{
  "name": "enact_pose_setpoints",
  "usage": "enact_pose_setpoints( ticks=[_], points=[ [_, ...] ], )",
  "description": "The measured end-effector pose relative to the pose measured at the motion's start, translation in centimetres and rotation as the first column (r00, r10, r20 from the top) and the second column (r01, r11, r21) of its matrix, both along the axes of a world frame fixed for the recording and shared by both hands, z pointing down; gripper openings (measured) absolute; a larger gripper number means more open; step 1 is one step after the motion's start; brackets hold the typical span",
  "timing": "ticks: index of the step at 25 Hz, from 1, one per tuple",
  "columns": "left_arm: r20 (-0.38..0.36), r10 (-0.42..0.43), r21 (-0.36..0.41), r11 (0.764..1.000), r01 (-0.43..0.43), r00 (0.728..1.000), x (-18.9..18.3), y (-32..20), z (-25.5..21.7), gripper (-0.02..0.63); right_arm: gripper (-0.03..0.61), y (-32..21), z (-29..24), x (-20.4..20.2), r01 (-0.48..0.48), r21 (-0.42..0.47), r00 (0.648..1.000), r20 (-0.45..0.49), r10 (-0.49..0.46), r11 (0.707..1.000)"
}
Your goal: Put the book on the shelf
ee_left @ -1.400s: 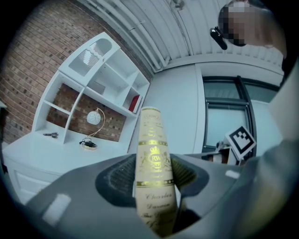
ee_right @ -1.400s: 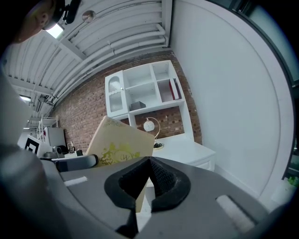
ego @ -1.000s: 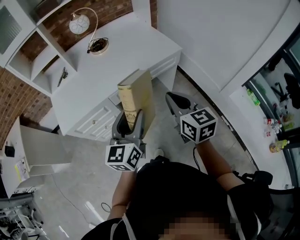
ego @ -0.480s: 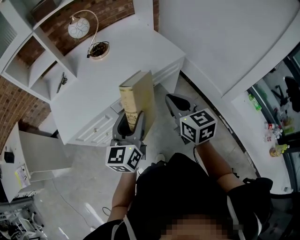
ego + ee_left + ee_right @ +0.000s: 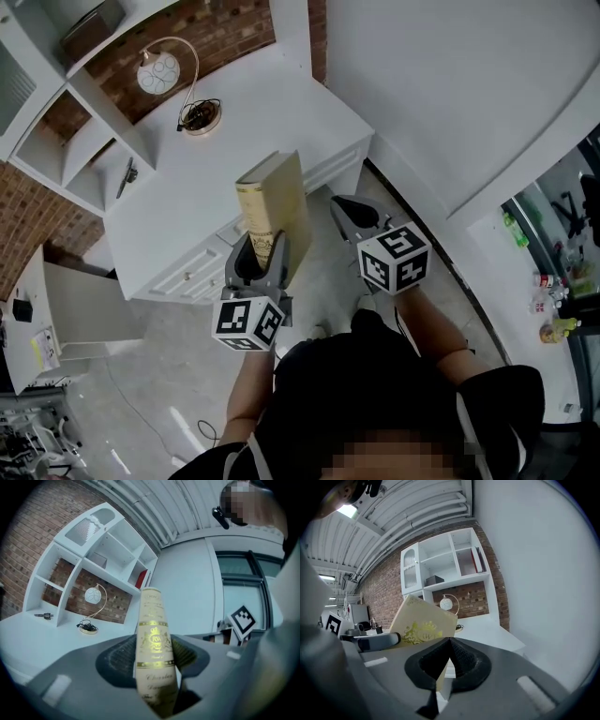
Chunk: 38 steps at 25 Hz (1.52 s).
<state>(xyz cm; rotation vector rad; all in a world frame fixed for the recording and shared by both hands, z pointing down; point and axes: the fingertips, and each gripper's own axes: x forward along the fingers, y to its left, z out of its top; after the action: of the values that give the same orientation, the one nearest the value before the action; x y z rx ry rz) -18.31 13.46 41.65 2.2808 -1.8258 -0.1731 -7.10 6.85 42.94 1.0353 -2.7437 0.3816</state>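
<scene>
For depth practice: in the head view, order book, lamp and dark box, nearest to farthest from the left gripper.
1. Book, clamped in the left gripper.
2. Lamp, on the desk behind.
3. Dark box, top shelf, far left.

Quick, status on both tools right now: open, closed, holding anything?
Left tool: closed on the book.
Right tool: closed, nothing between its jaws.

Cream gilt book (image 5: pixel 153 641), upright, apparently closed
</scene>
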Motion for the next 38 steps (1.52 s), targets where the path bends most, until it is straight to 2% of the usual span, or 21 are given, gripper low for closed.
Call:
enact_pose_setpoints(
  ticks=[15,27,38],
  points=[
    [0.025,-0.079,0.024,0.997,0.079,0.997,9.0,-7.6,-0.4,0.206,-0.005,-8.6,-0.7,8.1,0.072,0.023,0.997,0.04,-0.072,0.997],
    [0.01,-0.144,0.037,0.989,0.143,0.99,12.7,-9.6,-0.7,0.206,-0.005,-10.6,-0.7,11.0,0.143,0.031,0.989,0.034,-0.144,0.989],
    [0.003,-0.139,0.04,0.99,0.139,0.99,15.2,-11.0,-0.7,0.206,-0.005,-11.4,-0.5,13.1,0.155,0.038,0.987,0.024,-0.156,0.987]
  ],
)
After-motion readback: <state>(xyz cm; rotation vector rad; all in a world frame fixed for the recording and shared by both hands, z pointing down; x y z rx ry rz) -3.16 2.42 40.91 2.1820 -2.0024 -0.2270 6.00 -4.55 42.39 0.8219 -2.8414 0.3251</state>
